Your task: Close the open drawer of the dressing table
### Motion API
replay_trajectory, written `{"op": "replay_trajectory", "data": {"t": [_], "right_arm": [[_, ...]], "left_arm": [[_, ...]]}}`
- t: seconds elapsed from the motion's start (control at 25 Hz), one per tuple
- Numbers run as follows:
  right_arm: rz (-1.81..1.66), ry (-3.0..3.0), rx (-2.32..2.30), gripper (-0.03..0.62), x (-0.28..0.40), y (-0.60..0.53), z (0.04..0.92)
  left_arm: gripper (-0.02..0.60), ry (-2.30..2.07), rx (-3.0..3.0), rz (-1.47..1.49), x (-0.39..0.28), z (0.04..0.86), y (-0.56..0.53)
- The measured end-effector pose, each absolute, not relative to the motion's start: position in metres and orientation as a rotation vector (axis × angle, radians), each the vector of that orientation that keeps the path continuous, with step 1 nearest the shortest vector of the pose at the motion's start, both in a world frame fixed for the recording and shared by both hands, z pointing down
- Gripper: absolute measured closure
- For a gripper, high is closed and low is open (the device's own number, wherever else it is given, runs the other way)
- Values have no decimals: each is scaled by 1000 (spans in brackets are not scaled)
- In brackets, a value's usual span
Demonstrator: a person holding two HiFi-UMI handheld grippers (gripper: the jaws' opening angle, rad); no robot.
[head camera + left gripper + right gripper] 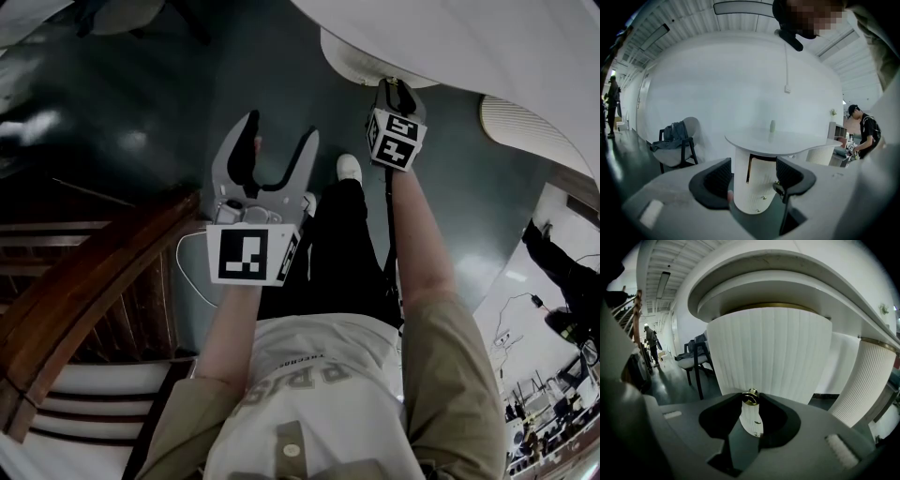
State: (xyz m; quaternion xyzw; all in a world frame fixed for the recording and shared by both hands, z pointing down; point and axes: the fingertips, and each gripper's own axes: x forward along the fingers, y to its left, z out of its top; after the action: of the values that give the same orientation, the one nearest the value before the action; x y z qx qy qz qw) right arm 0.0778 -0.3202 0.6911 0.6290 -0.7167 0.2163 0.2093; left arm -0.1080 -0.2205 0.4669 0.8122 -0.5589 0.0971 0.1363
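Fingers (772, 416) of your right gripper (751, 401) were pinched on the brass knob (750, 397) of the ribbed white drawer (768, 352) under the dressing table (797, 268) top; your left gripper (753, 177) hung open, empty. You'd have done best pushing straight in, square to the curved front. What the drawer held was hidden.

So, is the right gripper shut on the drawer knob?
Shut on it: the right gripper pinches the brass knob between both pads.
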Motion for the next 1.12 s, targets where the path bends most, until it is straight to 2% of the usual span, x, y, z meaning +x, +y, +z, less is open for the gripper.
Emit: {"op": "replay_trajectory", "data": {"t": [1.12], "right_arm": [[592, -1998, 1758, 476, 85, -364, 692]], "left_arm": [[268, -1629, 2306, 328, -94, 482, -244]]}}
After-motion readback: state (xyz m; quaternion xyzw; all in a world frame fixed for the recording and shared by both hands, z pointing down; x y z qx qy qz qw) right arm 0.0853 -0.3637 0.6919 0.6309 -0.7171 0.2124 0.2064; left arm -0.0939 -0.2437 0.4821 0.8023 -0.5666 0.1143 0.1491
